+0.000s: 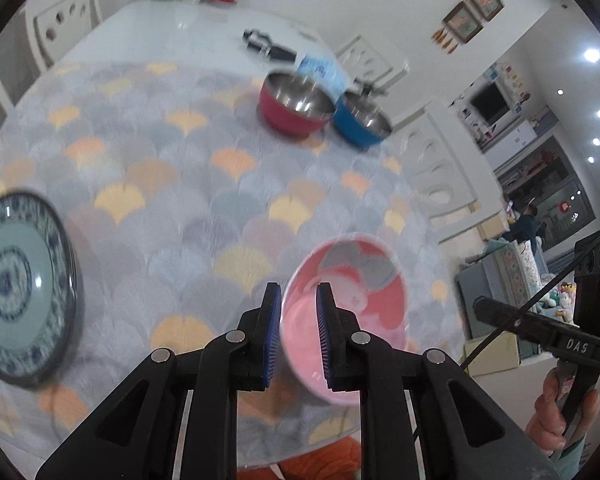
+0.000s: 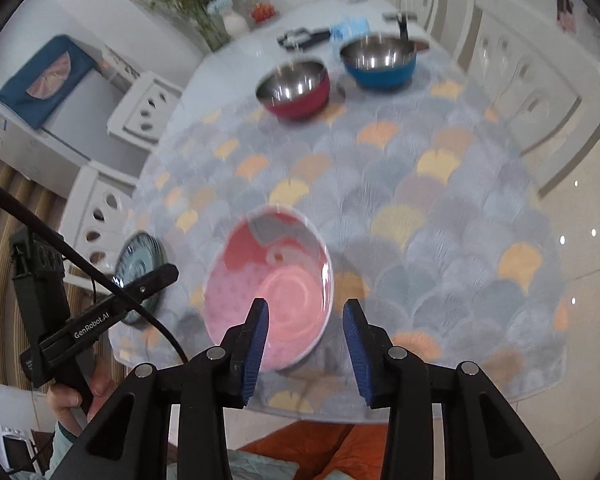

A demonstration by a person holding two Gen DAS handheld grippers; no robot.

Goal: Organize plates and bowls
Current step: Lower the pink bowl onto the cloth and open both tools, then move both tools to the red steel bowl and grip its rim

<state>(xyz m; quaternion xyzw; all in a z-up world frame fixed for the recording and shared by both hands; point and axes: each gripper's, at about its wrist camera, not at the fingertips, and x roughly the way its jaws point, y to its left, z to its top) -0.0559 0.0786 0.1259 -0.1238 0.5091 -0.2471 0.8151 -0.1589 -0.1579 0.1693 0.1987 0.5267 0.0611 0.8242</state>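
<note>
A pink bowl (image 1: 352, 304) is held tilted above the near part of the table; my left gripper (image 1: 298, 330) is shut on its near rim. In the right wrist view the pink bowl (image 2: 272, 292) shows just ahead of my right gripper (image 2: 306, 344), which is open and empty with its left finger over the bowl's near rim. A blue-patterned plate (image 1: 20, 284) lies at the left table edge; it also shows in the right wrist view (image 2: 140, 264). A red bowl (image 1: 294, 104) and a blue bowl (image 1: 362, 120) stand side by side at the far side.
The table carries a scallop-patterned mat (image 1: 188, 168). Black tools (image 1: 268, 46) and a blue-white packet (image 1: 320, 70) lie beyond the bowls. White chairs (image 2: 520, 80) stand around the table. A vase with flowers (image 2: 204, 12) stands at the far end.
</note>
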